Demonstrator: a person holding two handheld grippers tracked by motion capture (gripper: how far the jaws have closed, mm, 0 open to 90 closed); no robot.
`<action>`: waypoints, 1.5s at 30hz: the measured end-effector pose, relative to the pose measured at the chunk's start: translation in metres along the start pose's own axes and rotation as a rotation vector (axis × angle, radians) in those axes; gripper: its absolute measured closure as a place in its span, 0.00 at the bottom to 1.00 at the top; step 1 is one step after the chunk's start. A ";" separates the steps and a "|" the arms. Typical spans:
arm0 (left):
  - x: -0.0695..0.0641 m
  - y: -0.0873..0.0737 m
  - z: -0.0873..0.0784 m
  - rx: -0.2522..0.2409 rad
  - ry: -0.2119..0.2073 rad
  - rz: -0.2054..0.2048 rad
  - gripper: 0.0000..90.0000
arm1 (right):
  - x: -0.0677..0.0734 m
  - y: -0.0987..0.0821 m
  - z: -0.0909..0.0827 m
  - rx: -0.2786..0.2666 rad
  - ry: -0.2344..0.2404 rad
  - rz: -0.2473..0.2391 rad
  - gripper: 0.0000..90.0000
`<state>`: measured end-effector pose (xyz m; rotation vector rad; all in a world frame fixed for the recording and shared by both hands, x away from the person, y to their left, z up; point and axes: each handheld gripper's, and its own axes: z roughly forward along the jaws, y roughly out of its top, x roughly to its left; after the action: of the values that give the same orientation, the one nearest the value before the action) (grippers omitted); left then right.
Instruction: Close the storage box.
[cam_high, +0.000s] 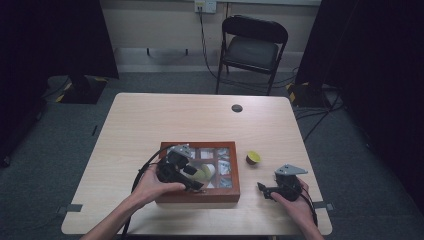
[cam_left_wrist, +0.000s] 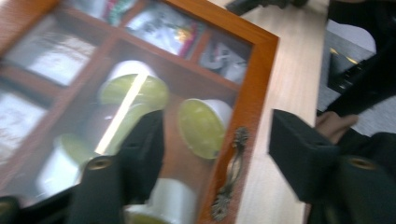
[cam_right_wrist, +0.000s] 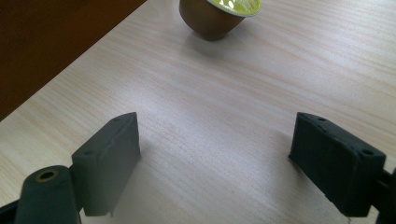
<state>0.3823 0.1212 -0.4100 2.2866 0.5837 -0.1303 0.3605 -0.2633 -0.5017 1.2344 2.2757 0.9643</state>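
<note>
A person sits at the near edge of a pale wooden table (cam_high: 150, 120), a two-jaw gripper in each hand. On the table, just in front of the person, lies a shallow wooden box (cam_high: 199, 195) with a glass-paned lid divided into compartments.

The left gripper (cam_high: 197, 186) hovers over the near left part of the box, tilted down toward the lid. In the left gripper view its jaws stand apart with nothing clamped between them, straddling the box's near edge: one jaw is over the glass, the other over bare table beside the rim. A small ornate brass handle (cam_left_wrist: 229, 173) sits on that edge, between the jaws. Through the glass, white capsules with yellow-green foil tops (cam_left_wrist: 201, 127) lie in the compartments, and packets fill the farther ones.

The right gripper (cam_high: 260, 189) rests low at the near right of the table, well apart from the box, pointing left and away. Its jaws stand open over bare wood.

A single brown coffee capsule (cam_high: 253, 158) with a yellow-green lid stands on the table just right of the box, beyond the right gripper.

Past the far side of the table stands a black folding chair (cam_high: 253, 47).
</note>
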 end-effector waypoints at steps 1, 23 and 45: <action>0.001 -0.002 -0.002 -0.007 0.000 -0.003 0.33 | 0.000 0.000 0.000 0.000 0.000 0.000 0.17; 0.037 -0.066 -0.070 -0.151 0.282 -0.131 0.20 | 0.000 0.000 0.000 0.001 0.000 0.002 0.17; 0.088 -0.165 -0.082 -0.121 0.588 -0.381 0.18 | 0.000 0.000 0.000 0.001 -0.001 0.002 0.17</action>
<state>0.3798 0.3119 -0.4839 2.0602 1.2883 0.3992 0.3605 -0.2631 -0.5017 1.2373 2.2747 0.9636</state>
